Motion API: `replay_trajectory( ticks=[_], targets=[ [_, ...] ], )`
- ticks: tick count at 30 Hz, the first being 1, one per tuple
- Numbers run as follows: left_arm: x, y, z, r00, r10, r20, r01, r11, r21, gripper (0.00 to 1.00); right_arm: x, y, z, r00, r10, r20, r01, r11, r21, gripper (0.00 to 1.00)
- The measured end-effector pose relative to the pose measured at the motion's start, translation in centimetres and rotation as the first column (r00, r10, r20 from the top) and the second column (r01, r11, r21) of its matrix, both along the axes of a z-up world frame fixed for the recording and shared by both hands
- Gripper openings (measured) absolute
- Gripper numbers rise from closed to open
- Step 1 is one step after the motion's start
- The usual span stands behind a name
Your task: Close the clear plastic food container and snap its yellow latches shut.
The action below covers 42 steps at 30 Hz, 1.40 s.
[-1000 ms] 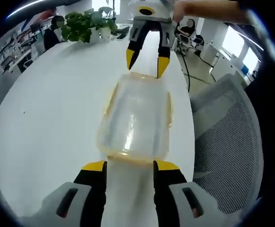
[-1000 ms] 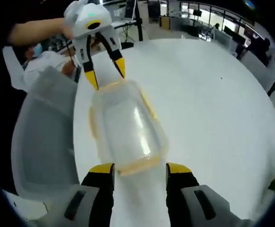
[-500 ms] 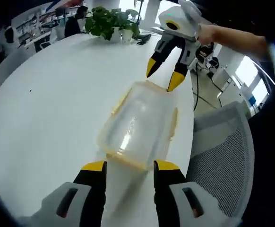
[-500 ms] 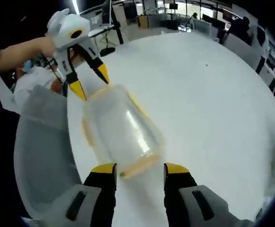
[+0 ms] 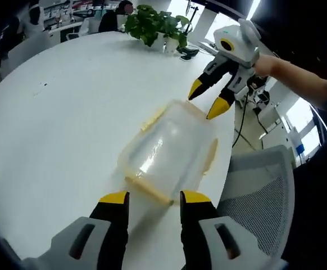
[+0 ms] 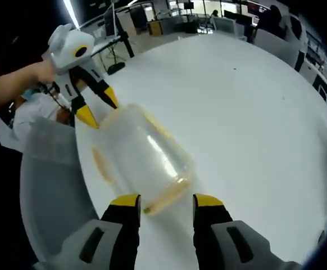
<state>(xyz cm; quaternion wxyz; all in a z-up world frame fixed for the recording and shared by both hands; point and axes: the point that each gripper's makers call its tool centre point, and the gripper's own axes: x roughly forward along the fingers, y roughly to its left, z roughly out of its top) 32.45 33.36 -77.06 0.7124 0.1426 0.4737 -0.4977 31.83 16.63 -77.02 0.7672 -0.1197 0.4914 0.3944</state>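
One clear plastic food container (image 5: 169, 154) lies near the edge of a white round table (image 5: 62, 124), its lid on, between the two tongs. Yellow latches line its rim: in the left gripper view a long-side latch (image 5: 210, 156) hangs off the rim and a short-end latch (image 5: 149, 191) lies just ahead of the left tongs (image 5: 149, 198); how many latches there are in all, or whether any is snapped down, cannot be told through the hazy plastic.

The left tongs stand apart, their yellow tips just short of the container's near end, gripping nothing. The right tongs (image 5: 211, 101), seen from the left gripper view at the container's far end, are also spread wide, tips near the rim; whether they touch it is unclear. In the right gripper view the same layout reads reversed: right tongs (image 6: 166, 201) apart at the near end, container (image 6: 141, 157) ahead, left tongs (image 6: 96, 107) beyond.

One grey mesh office chair (image 5: 259, 197) stands just beside the table's edge, partly cut off. A potted plant (image 5: 155, 25) sits at the table's far side. A forearm (image 5: 293, 76) holds the right tongs. Office desks behind are blurred.
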Motion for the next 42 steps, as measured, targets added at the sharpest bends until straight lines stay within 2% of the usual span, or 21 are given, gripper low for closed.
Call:
replay_trajectory(
  ticks=[6, 9, 10, 15, 18, 23, 27, 30, 33, 42],
  targets=[
    [0.1, -0.2, 0.0, 0.996, 0.078, -0.038, -0.078, 0.997, -0.021, 0.35, -0.2, 0.2, -0.1, 1.0, -0.024, -0.018, 0.024, 0.999, 0.021, 0.32],
    [0.2, -0.9, 0.3, 0.992, 0.114, -0.056, -0.117, 0.992, -0.051, 0.38, -0.4, 0.3, -0.1, 0.999, -0.038, -0.038, 0.039, 0.999, 0.032, 0.3],
    [0.3, -1.0, 0.4, 0.988, 0.138, -0.074, -0.142, 0.989, -0.051, 0.37, -0.5, 0.3, -0.1, 0.998, -0.041, -0.041, 0.043, 0.998, 0.035, 0.29],
    [0.7, -0.4, -0.3, 0.986, 0.156, -0.052, -0.156, 0.988, -0.01, 0.37, -0.6, 0.3, -0.1, 0.997, -0.05, -0.053, 0.051, 0.998, 0.034, 0.29],
    [0.4, -0.3, -0.5, 0.977, 0.193, -0.095, -0.195, 0.981, -0.01, 0.37, -0.8, 0.4, -0.1, 0.996, -0.057, -0.074, 0.06, 0.997, 0.038, 0.28],
    [0.2, -0.7, -0.4, 0.974, 0.201, -0.108, -0.205, 0.979, -0.021, 0.35, -1.0, 0.8, -0.2, 0.992, -0.073, -0.103, 0.078, 0.996, 0.053, 0.28],
    [-0.1, -1.0, -0.4, 0.962, 0.231, -0.144, -0.237, 0.971, -0.019, 0.31, -0.9, 0.8, -0.3, 0.99, -0.08, -0.119, 0.087, 0.995, 0.054, 0.27],
    [0.0, -1.1, -0.3, 0.961, 0.237, -0.139, -0.242, 0.97, -0.015, 0.31, -1.0, 0.8, -0.2, 0.986, -0.093, -0.137, 0.101, 0.993, 0.052, 0.27],
    [0.2, -1.1, -0.5, 0.955, 0.253, -0.151, -0.258, 0.966, -0.012, 0.31, -0.9, 0.8, -0.3, 0.987, -0.084, -0.135, 0.092, 0.994, 0.051, 0.26],
    [0.1, -1.2, -0.4, 0.954, 0.26, -0.146, -0.264, 0.964, -0.009, 0.29, -0.8, 0.9, -0.4, 0.987, -0.081, -0.138, 0.086, 0.996, 0.03, 0.23]
  ],
)
